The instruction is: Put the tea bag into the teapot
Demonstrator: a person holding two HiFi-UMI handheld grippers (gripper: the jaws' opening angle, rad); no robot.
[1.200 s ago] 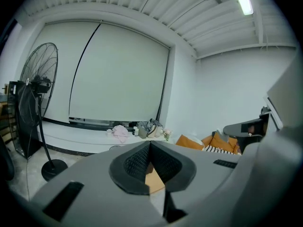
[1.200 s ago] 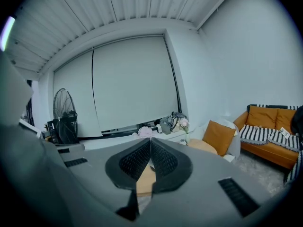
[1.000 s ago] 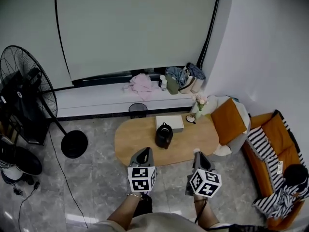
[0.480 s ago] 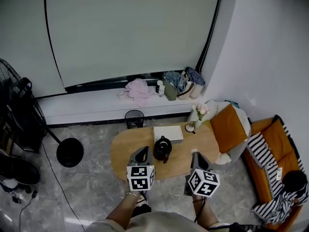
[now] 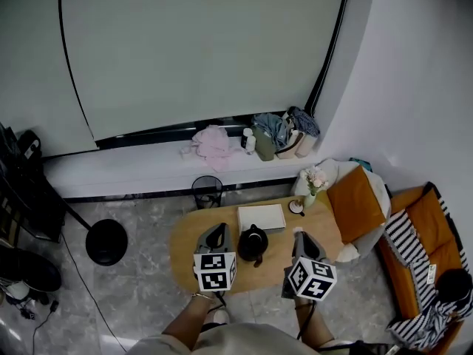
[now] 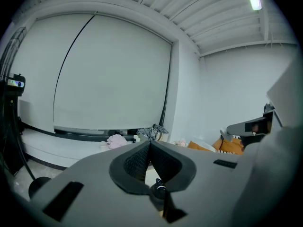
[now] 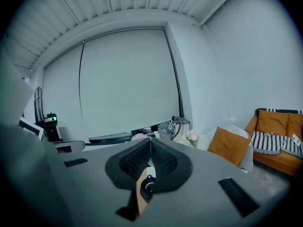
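left gripper (image 5: 216, 229): our jaws pressed together | right gripper (image 5: 299, 235): same deal | teapot (image 5: 253, 242) sits on the surface (image 5: 185, 237) between both | tea bag: we can't spot it

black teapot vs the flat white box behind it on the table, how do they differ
The round black teapot is dark and bulbous; the flat white rectangular box is pale and low. The teapot stands nearer the person, the box just behind it. Both rest on the oval wooden table.
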